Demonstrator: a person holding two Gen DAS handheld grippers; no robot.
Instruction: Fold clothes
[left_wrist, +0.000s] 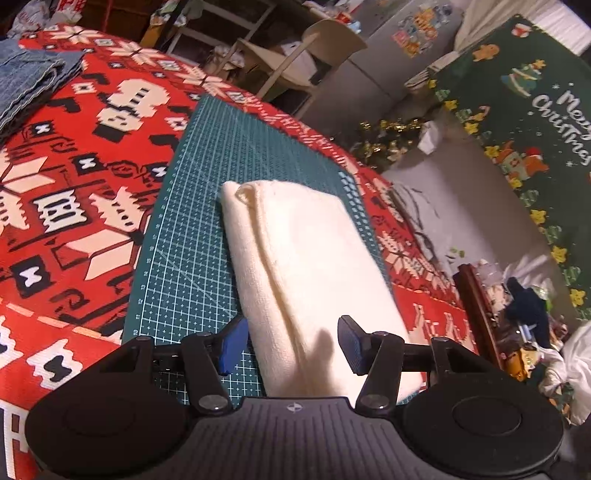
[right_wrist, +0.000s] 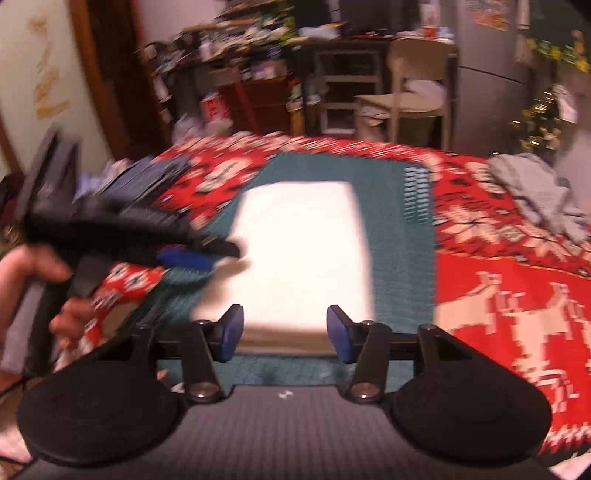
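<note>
Cream towel (left_wrist: 306, 266) folded on cutting mat (left_wrist: 192, 229); left gripper (left_wrist: 290, 345) and right gripper (right_wrist: 284, 330) fingers released, empty. Next: set aside, fetch another garment.

Right wrist view smeared throughout; shelf clutter (right_wrist: 236, 62) at 12 o'clock unreadable. Cream cloth's (left_wrist: 306, 266) near end hidden behind left gripper body. Jeans (left_wrist: 26, 81) cut at 10 o'clock edge

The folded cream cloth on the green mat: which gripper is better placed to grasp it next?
Probably the left gripper: its open jaws already straddle the folded cream cloth's near end, while the right gripper is open in front of it.
</note>
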